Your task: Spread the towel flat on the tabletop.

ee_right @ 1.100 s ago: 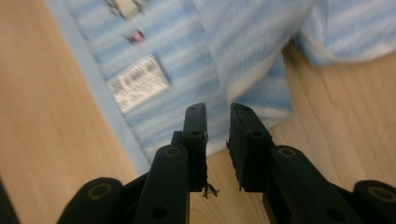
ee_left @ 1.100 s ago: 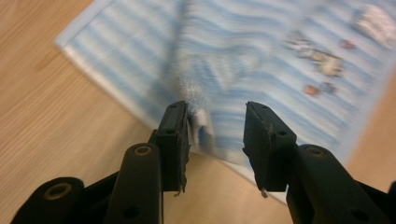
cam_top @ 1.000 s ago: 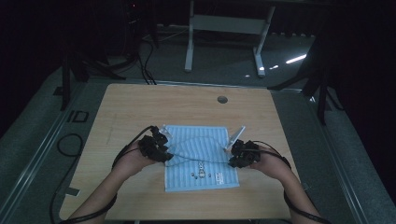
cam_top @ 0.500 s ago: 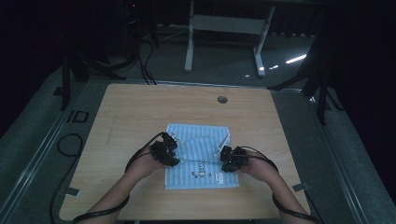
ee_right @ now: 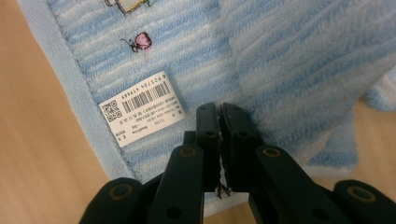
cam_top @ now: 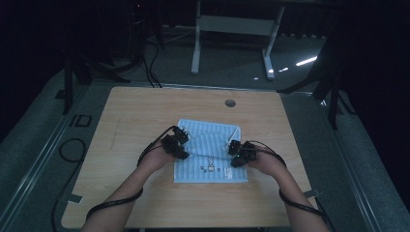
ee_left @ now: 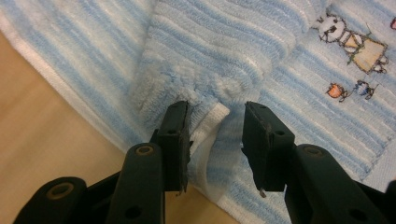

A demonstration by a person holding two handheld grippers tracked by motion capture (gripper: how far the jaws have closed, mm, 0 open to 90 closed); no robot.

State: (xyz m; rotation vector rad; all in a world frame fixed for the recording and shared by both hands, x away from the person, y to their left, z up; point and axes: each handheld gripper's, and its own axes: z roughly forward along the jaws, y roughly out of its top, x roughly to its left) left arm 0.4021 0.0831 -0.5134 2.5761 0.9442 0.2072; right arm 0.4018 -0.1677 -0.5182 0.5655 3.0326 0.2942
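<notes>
Towel [cam_top: 209, 153]: a light blue striped cloth with white edging, lying on the table [cam_top: 145, 111], a little toward the person's side of its middle.
Towel axis: in the high view its outline is slightly longer from the far edge to the near edge than from side to side; the stripes run across, left to right.
Towel fold: the far part is doubled over toward the person, and the folded layer ends as a raised ridge across the middle.
Towel markings: small embroidered figures [ee_left: 356, 44] lie on the flat near part, and a white barcode label [ee_right: 142, 108] sits close to the hemmed edge.
Left tongs [ee_left: 217, 128]: apart, with a bunched white-edged corner of the towel between them; it touches the left pad, and a gap shows before the right pad.
Right tongs [ee_right: 219, 126]: together, having just been closing, clamped on the edge of the folded towel layer.
Hands: the left hand [cam_top: 155, 159] and the right hand [cam_top: 263, 162] sit at the towel's left and right sides.
</notes>
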